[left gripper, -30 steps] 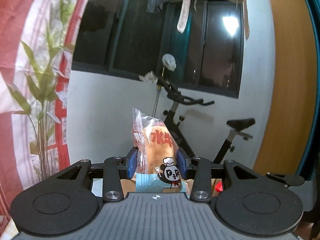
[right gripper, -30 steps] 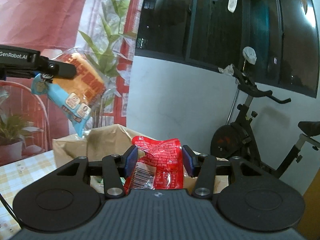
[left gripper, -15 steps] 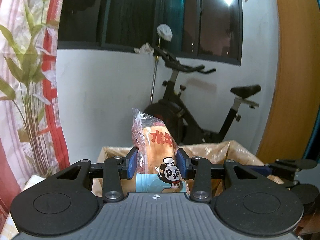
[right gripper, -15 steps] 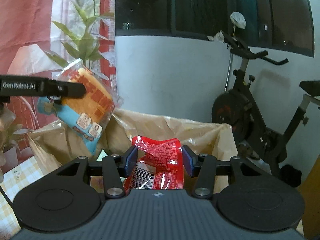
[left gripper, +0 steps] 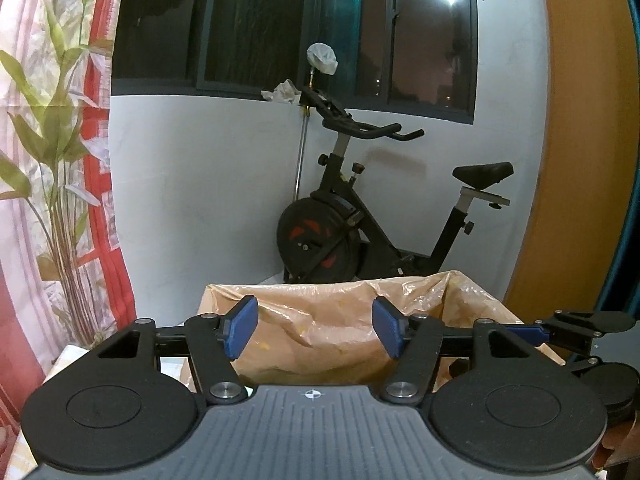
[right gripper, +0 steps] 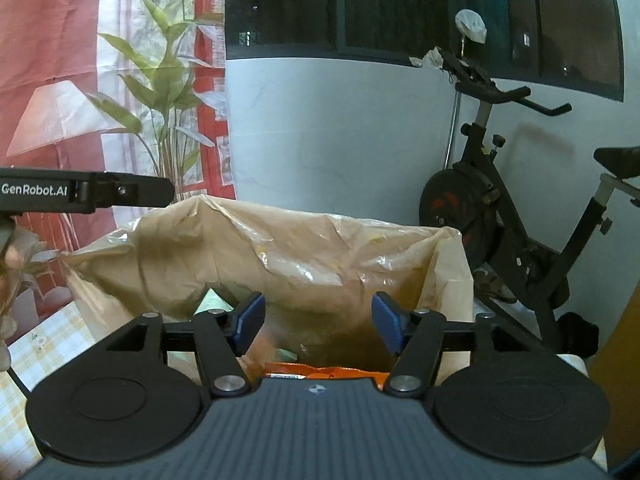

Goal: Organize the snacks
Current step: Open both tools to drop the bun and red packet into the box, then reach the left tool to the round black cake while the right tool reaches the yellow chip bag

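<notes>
Right wrist view: I am hovering my right gripper (right gripper: 316, 318) over the lined box (right gripper: 280, 248), fingers spread and empty, so snacks land inside; an orange packet (right gripper: 320, 370) is lying below. My left gripper (left gripper: 314, 328) is likewise gaping, holding nothing, above the same box.

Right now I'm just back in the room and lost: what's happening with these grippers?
A person is sorting snacks into a brown lined box. Both grippers hang over it open and empty: the left gripper and the right gripper. An orange packet lies in the box just below the right gripper. An exercise bike stands behind.
</notes>
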Available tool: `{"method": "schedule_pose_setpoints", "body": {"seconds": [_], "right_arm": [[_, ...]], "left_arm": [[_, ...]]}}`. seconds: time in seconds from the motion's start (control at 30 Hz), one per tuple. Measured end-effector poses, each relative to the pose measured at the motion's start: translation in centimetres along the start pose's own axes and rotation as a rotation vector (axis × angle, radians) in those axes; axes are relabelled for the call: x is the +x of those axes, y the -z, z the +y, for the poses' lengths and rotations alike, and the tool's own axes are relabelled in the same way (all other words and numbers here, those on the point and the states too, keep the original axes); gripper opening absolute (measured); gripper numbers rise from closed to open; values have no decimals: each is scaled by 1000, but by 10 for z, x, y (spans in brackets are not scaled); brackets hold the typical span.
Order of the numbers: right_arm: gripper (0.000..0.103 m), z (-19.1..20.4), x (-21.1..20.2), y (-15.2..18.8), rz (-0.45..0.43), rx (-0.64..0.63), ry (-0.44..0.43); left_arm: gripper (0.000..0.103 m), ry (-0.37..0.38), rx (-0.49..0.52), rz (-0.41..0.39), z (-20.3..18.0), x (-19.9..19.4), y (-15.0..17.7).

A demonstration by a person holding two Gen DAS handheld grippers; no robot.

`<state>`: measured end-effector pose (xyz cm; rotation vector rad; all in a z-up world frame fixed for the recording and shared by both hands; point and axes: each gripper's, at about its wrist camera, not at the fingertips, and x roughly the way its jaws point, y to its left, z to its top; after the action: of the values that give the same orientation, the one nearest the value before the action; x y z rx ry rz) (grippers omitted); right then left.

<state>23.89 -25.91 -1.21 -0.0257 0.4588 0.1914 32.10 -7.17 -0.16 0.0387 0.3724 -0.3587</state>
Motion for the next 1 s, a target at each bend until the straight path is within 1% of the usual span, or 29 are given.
{"method": "schedule_pose_setpoints", "body": {"seconds": [0.23, 0.5, 0.57, 0.83, 1.0], "right_arm": [[62, 12, -22, 1, -20, 10, -1], [63, 24, -56, 10, -67, 26, 7], [65, 29, -64, 14, -82, 31, 10], [65, 48, -88, 36, -111, 42, 20], [65, 59, -99, 57, -107, 21, 36]], "left_arm": [[66, -3, -3, 17, 5, -24, 2], [66, -12, -31, 27, 20, -57, 17], [66, -17, -36, 26, 23, -66, 22], [66, -53, -62, 22, 33, -99, 49], [66, -67, -94, 34, 36, -115, 70]]}}
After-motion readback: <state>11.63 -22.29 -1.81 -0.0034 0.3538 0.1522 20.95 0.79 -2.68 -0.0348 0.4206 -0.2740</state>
